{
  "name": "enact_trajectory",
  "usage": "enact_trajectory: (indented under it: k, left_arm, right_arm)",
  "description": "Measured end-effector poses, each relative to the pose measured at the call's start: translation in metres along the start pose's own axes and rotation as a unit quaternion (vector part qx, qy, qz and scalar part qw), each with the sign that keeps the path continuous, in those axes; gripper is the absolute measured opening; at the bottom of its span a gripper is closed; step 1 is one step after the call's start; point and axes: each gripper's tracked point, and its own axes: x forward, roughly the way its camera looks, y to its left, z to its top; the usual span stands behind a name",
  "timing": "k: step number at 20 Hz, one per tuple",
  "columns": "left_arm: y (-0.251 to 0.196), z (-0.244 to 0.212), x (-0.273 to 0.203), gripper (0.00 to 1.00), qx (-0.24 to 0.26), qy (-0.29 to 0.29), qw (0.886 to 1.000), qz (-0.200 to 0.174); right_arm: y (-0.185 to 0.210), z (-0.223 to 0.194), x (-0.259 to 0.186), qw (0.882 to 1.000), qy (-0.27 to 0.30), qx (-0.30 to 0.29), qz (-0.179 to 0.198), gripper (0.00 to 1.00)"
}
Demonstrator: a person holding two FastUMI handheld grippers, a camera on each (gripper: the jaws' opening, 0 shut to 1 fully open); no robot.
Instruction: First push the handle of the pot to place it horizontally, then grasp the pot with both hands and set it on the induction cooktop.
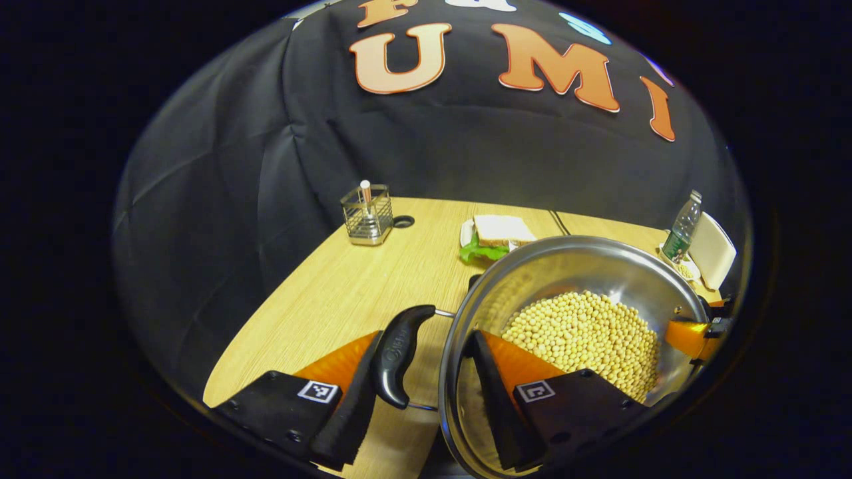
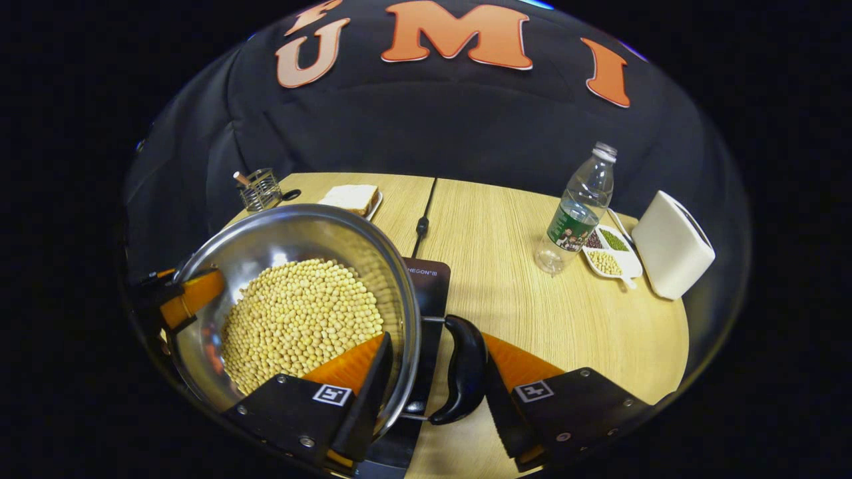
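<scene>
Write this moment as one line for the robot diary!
stage: lifting pot | pot: full of soybeans, over induction cooktop | left gripper: astride rim and handle | right gripper: astride rim and handle

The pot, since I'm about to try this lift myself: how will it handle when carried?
The pot probably feels heavy: dry beans cover its bottom. They are loose, so tilting would likely shift them and the weight. Its polished metal rim looks slippery; the side handles probably give the left gripper and right gripper surer hold.

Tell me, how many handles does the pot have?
2. One handle sits on the pot's side by the left gripper; the other handle sits opposite, by the right gripper.
</scene>
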Motion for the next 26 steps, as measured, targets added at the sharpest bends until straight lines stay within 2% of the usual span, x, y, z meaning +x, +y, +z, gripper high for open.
enact_trajectory:
  k: [1, 4, 6, 7, 9, 11, 15, 16, 18, 19, 20, 22, 26]
  left_arm:
    - [0.000, 0.000, -0.003, 0.81, -0.002, -0.002, 1.000, -0.002]
    - [0.005, 0.015, -0.017, 0.82, -0.004, -0.043, 0.999, 0.008]
    - [0.017, 0.038, -0.037, 0.82, 0.006, -0.082, 0.996, 0.040]
    - [0.024, 0.050, -0.050, 0.82, 0.006, -0.097, 0.994, 0.053]
    - [0.028, 0.076, -0.077, 0.83, 0.001, -0.137, 0.989, 0.057]
    - [0.026, 0.099, -0.105, 0.80, -0.001, -0.174, 0.983, 0.062]
    - [-0.003, 0.144, -0.164, 0.81, -0.016, -0.242, 0.969, 0.043]
    - [-0.010, 0.152, -0.180, 0.78, -0.022, -0.258, 0.965, 0.039]
    - [-0.028, 0.165, -0.206, 0.84, -0.044, -0.286, 0.957, 0.015]
    - [-0.040, 0.172, -0.218, 0.81, -0.056, -0.299, 0.953, -0.002]
    - [-0.046, 0.175, -0.225, 0.93, -0.064, -0.307, 0.949, -0.009]
    - [-0.051, 0.184, -0.243, 0.97, -0.071, -0.323, 0.944, -0.008]
    - [-0.074, 0.202, -0.286, 0.95, -0.073, -0.357, 0.931, -0.030]
  right_arm:
    - [-0.004, 0.000, -0.005, 1.000, -0.006, -0.009, 0.009, 0.81]
    - [-0.022, 0.018, -0.032, 0.998, -0.050, 0.008, 0.022, 0.82]
    - [-0.038, 0.033, -0.057, 0.996, -0.090, 0.009, 0.015, 0.83]
    - [-0.046, 0.041, -0.070, 0.993, -0.115, 0.008, 0.010, 0.83]
    - [-0.058, 0.054, -0.099, 0.988, -0.156, 0.015, 0.010, 0.84]
    - [-0.076, 0.065, -0.133, 0.981, -0.195, 0.024, 0.010, 0.85]
    - [-0.116, 0.081, -0.191, 0.965, -0.261, 0.031, 0.001, 0.86]
    - [-0.126, 0.081, -0.200, 0.961, -0.273, 0.028, -0.002, 0.86]
    - [-0.146, 0.074, -0.217, 0.957, -0.288, 0.024, -0.016, 0.86]
    - [-0.157, 0.072, -0.226, 0.955, -0.295, 0.021, -0.024, 0.87]
    - [-0.165, 0.071, -0.235, 0.952, -0.303, 0.017, -0.032, 0.87]
    - [-0.174, 0.075, -0.254, 0.947, -0.319, 0.017, -0.033, 0.87]
    - [-0.197, 0.094, -0.299, 0.929, -0.367, 0.010, -0.047, 0.87]
